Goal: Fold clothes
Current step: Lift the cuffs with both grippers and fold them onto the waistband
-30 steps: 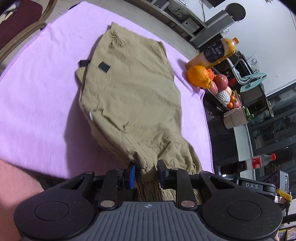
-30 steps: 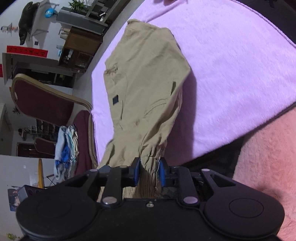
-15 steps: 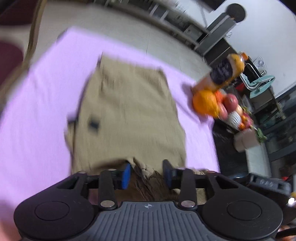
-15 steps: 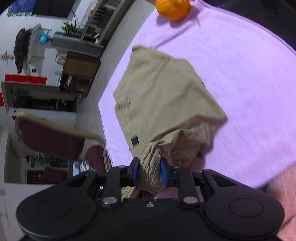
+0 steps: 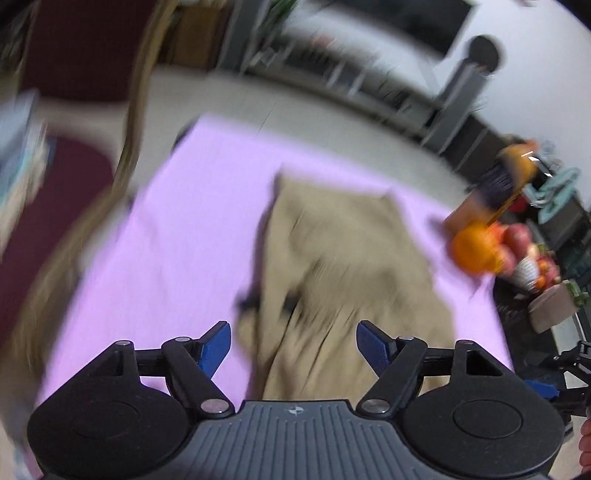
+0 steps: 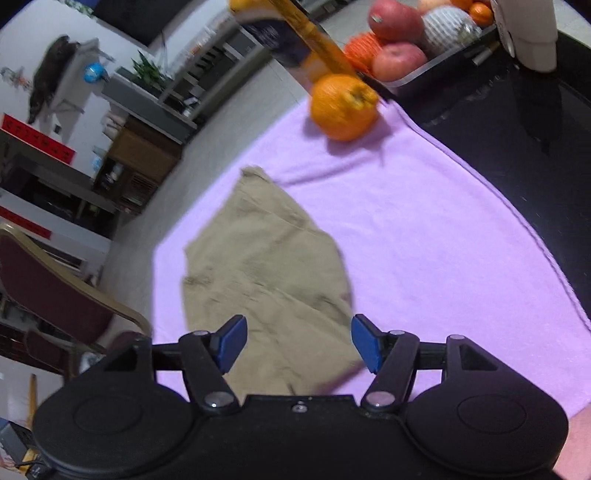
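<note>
Khaki trousers (image 5: 343,266) lie folded over on a purple cloth (image 5: 177,236); the left wrist view is motion-blurred. My left gripper (image 5: 293,341) is open and empty, just above the near edge of the trousers. In the right wrist view the trousers (image 6: 269,269) lie on the purple cloth (image 6: 424,236). My right gripper (image 6: 297,341) is open and empty above their near edge.
An orange (image 6: 341,107) sits on the cloth's far edge beside a juice bottle (image 6: 295,33) and a tray of fruit (image 6: 413,37). A maroon chair (image 6: 48,295) stands off the left side. The black tabletop (image 6: 517,140) borders the cloth on the right.
Both grippers carried the trouser legs forward over the trousers, then opened and let go. The trousers now lie folded shorter on the cloth.
</note>
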Action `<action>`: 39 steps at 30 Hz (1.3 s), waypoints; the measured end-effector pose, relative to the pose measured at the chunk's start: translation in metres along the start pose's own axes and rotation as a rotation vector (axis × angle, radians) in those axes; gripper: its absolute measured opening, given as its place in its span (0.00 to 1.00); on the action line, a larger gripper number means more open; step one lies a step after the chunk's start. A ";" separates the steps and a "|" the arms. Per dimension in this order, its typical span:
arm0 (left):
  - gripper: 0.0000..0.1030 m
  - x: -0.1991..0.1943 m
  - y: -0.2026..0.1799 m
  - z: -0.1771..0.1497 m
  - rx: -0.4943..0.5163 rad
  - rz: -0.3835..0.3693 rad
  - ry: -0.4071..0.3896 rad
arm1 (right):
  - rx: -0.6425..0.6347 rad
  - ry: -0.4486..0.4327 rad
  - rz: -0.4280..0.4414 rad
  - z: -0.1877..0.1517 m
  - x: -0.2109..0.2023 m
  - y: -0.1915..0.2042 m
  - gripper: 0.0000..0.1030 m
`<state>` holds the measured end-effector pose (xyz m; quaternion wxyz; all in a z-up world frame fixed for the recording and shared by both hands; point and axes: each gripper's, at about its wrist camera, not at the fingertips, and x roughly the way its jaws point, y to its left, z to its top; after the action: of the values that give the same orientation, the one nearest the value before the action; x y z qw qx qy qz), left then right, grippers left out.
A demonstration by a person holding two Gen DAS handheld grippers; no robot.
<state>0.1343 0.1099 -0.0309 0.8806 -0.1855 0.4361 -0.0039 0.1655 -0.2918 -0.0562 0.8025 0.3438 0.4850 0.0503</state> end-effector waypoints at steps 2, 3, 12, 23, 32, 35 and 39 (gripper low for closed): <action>0.72 0.018 0.016 -0.022 -0.063 -0.007 0.078 | -0.018 0.052 -0.016 -0.002 0.020 -0.011 0.59; 0.72 0.026 0.020 -0.031 -0.077 -0.010 0.110 | -0.025 0.066 -0.021 -0.003 0.030 -0.017 0.59; 0.68 0.058 0.017 -0.050 -0.018 -0.078 0.098 | -0.115 0.035 0.094 -0.014 0.080 -0.044 0.45; 0.17 0.020 -0.020 -0.034 0.093 0.020 0.014 | -0.250 0.022 -0.005 -0.036 0.054 0.004 0.04; 0.25 -0.008 -0.007 -0.089 0.071 -0.031 0.101 | -0.255 0.015 -0.105 -0.066 0.012 -0.022 0.07; 0.36 0.004 -0.004 -0.111 0.133 0.089 0.114 | -0.256 0.013 -0.139 -0.076 -0.001 -0.031 0.18; 0.31 -0.028 -0.006 -0.112 0.191 0.075 -0.019 | -0.251 0.004 -0.149 -0.086 -0.020 -0.038 0.22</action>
<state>0.0321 0.0732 -0.0690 0.8980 -0.0844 0.4318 -0.0107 0.0755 -0.2859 -0.0891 0.8397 0.2037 0.5007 0.0518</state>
